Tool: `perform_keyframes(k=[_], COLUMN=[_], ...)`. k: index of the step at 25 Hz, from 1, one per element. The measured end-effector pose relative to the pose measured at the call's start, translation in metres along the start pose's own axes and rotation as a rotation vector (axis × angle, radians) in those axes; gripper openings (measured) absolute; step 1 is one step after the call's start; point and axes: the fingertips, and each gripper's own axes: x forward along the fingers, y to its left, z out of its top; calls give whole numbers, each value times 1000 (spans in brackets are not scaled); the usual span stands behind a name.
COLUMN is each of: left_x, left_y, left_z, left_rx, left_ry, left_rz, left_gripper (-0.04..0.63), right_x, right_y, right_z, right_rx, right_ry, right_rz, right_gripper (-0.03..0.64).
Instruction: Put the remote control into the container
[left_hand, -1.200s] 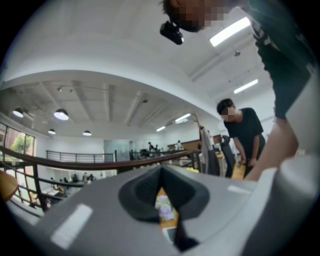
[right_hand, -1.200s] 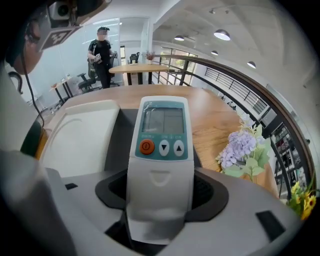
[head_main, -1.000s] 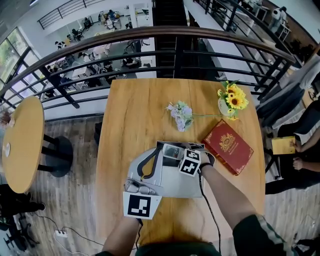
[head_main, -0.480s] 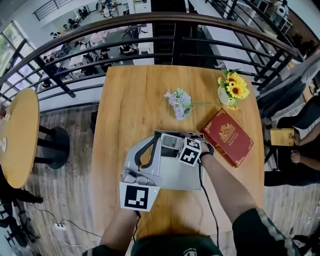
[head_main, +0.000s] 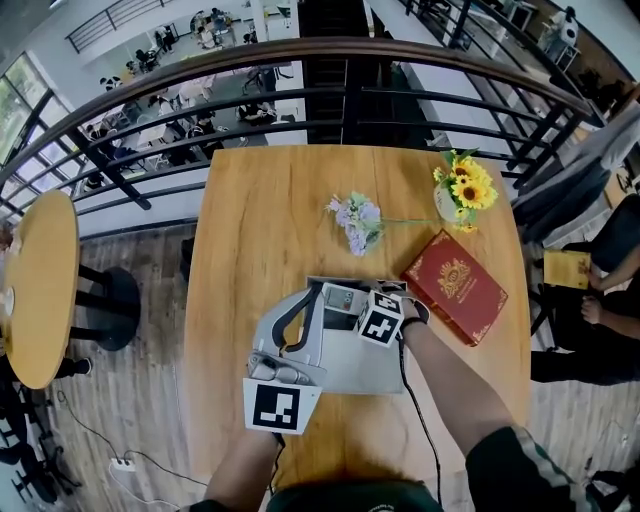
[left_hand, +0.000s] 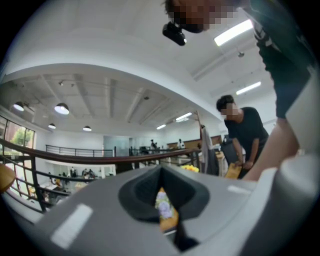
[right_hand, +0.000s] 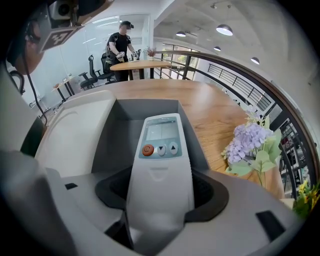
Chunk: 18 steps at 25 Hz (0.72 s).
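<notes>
A grey open container (head_main: 340, 365) lies on the wooden table (head_main: 260, 230) in front of me. The white remote control (right_hand: 160, 145), with a screen and an orange button, is clamped in my right gripper (right_hand: 160, 192) and hangs over the container's grey hollow (right_hand: 112, 135). In the head view the remote (head_main: 343, 298) sits at the container's far end, just left of the right gripper (head_main: 362, 308). My left gripper (head_main: 275, 378) is at the container's near left corner. Its jaws are shut with nothing between them, and the left gripper (left_hand: 162, 210) shows only a thin slit.
A red book (head_main: 455, 285) lies right of the container. Purple flowers (head_main: 352, 222) and a small vase of sunflowers (head_main: 460, 195) stand farther back. A black railing (head_main: 340, 90) runs behind the table, a round table (head_main: 40, 290) stands to the left, and a seated person (head_main: 600, 300) is at right.
</notes>
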Motion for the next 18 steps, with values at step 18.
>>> perform_keyframes(k=[18], left_x=[7], left_y=[-4], left_z=[-5], left_rx=[2], left_ry=[4], left_rz=[-16], left_gripper=[-5], right_x=[0], right_y=[0], right_z=[1], right_rx=[-21], right_ry=[2], right_rz=[-13], right_gripper=[294])
